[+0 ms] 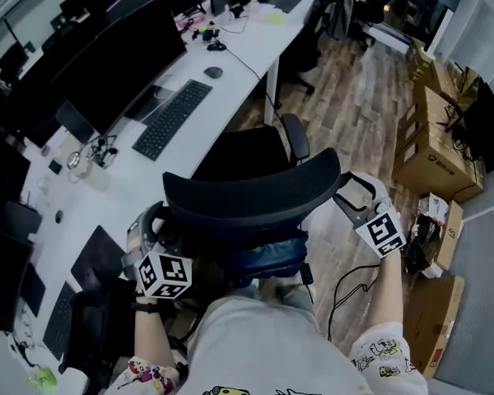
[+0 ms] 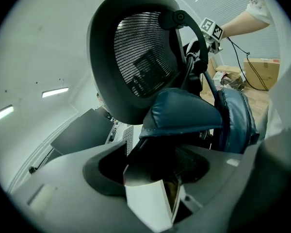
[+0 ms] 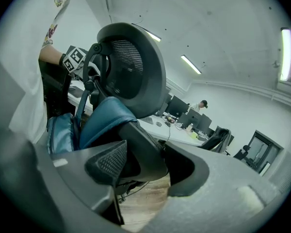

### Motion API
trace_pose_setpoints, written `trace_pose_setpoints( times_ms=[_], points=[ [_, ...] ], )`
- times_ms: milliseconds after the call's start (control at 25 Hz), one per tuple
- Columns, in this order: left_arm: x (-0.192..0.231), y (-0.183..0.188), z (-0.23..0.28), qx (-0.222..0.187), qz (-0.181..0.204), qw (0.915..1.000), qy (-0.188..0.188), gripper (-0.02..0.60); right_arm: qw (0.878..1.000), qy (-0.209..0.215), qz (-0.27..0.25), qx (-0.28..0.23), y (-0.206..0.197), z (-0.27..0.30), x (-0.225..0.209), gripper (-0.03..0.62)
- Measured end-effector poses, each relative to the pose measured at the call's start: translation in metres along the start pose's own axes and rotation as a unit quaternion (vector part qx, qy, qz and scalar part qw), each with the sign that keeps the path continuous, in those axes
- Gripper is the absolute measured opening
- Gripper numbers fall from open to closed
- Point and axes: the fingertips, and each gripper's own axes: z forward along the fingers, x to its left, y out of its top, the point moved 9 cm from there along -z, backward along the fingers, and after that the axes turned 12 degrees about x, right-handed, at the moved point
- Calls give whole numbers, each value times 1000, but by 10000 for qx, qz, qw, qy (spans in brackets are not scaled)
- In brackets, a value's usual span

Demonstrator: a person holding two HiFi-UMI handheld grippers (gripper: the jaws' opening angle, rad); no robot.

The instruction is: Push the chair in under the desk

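Chair (image 1: 255,189), its backrest clamped by left gripper (image 1: 155,225) and right gripper (image 1: 350,192), needs even, straight pushing toward the far desk (image 1: 239,56).

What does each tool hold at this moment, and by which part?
Both hold the office chair by its mesh backrest: the left tool on its left edge, the right tool on its right edge.

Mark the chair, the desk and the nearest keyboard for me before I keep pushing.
chair (image 1: 255,192): head view, on the curved mesh headrest.
desk (image 1: 199,130): head view, on the bare white top just right of the keyboard.
keyboard (image 1: 173,119): head view, on the middle of its keys.
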Motion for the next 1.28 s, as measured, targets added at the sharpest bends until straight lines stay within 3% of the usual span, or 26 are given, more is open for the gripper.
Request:
trace_pose_setpoints(
  times_ms=[680, 1280],
  points=[
    [-45, 38, -8, 728, -796, 9926, 550, 285, 9961, 529, -555, -430, -22, 28, -61, 247],
    [-52, 52, -2, 926, -957, 9882, 764, 287, 9931, 650, -820, -521, -20, 51, -89, 255]
  ],
)
